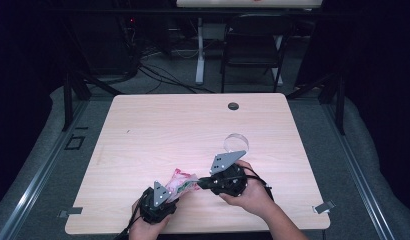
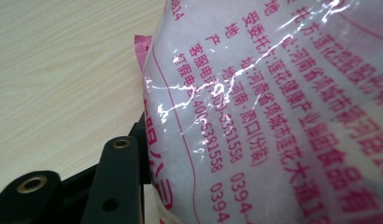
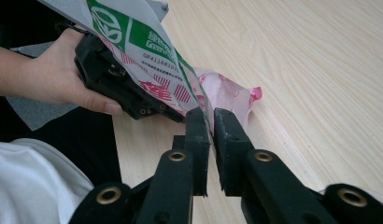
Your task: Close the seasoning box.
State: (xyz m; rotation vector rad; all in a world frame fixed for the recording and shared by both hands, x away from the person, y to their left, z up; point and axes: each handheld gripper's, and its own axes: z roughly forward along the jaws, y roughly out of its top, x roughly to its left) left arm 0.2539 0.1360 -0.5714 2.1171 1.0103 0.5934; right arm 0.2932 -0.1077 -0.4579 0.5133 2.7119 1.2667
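Note:
A plastic food packet [image 1: 182, 180], white with pink print and a green-and-white label, hangs just above the table's front between both grippers. My left gripper [image 1: 171, 194] is shut on its near end; in the left gripper view the packet [image 2: 273, 102] bulges against one black finger [image 2: 117, 177], and the other finger is hidden behind it. My right gripper [image 3: 211, 112] stands to the packet's right [image 1: 199, 183], its jaws a narrow gap apart. The thin sealed edge of the packet [image 3: 147, 46] runs into that gap, and the pads do not press on it.
The wooden table [image 1: 168, 125] carries a clear round object [image 1: 236, 142] just beyond my right hand and a black grommet [image 1: 233, 106] near its far edge. A dark folding chair [image 1: 253, 45] stands behind the table. A hand [image 3: 49, 74] holds the left gripper.

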